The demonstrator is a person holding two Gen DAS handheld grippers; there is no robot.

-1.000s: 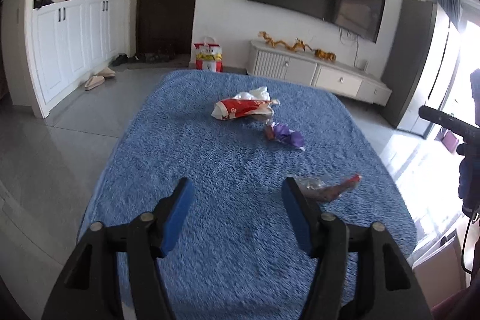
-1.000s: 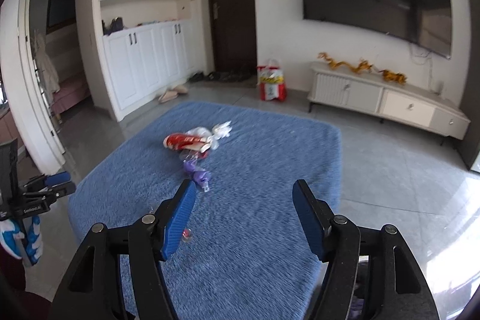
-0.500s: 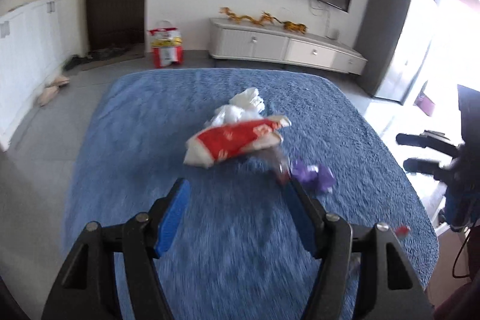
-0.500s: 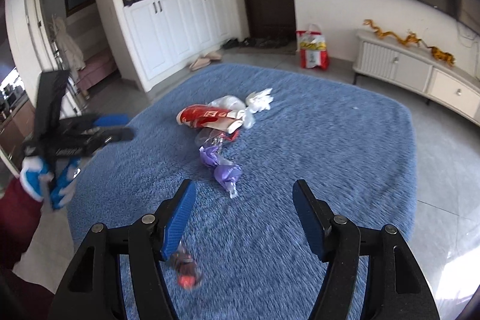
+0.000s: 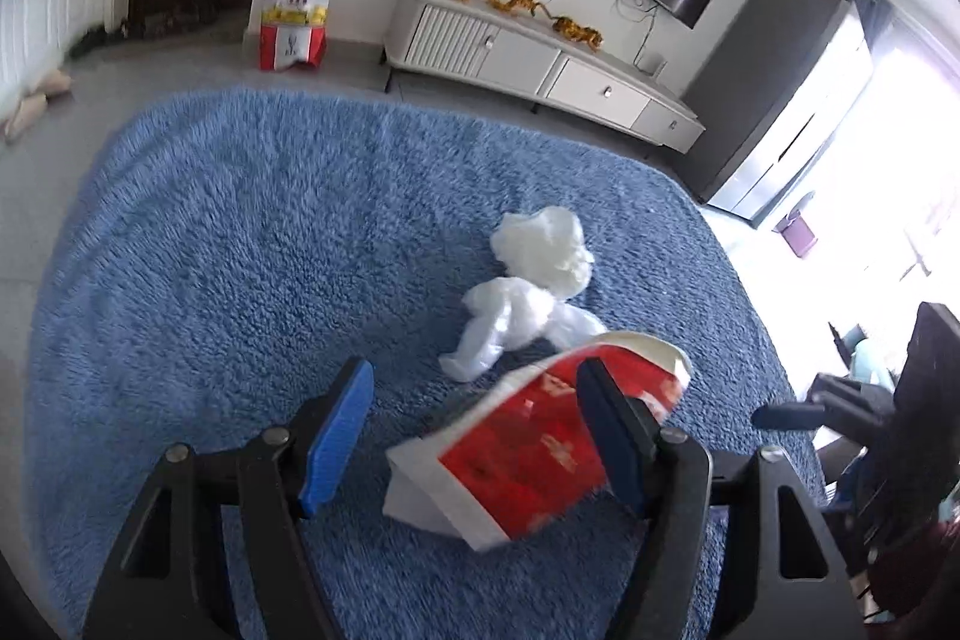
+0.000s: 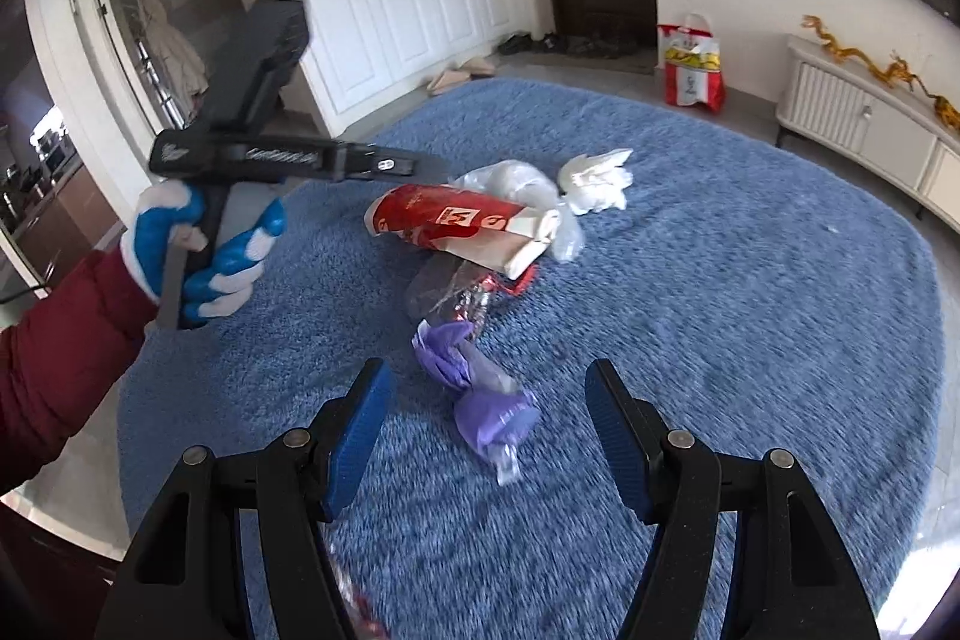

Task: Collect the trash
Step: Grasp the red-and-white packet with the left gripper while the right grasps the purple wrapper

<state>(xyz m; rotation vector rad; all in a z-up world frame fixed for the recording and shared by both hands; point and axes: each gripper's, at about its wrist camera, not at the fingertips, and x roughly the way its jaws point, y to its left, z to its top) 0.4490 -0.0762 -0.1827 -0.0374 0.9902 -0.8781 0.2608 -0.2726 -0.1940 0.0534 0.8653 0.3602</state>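
Observation:
Trash lies in a heap on a blue shaggy rug. In the left wrist view, my left gripper has its jaws opening around a red-and-white paper bag; the pads do not press on it. Just beyond the bag are a clear plastic bag and a crumpled white tissue. In the right wrist view, my right gripper stands open over a purple wrapper lying between its fingers. A clear wrapper with red foil lies between the purple wrapper and the red-and-white bag.
A gloved hand with a dark red sleeve holds the left gripper above the heap. A small red-tipped wrapper lies under my right gripper. Off the rug stand a red-and-yellow shopping bag, a low TV cabinet and white cupboards.
Both grippers moved forward and down toward the trash heap. The red-and-white bag now lies between the left jaws, and the purple wrapper between the right ones.

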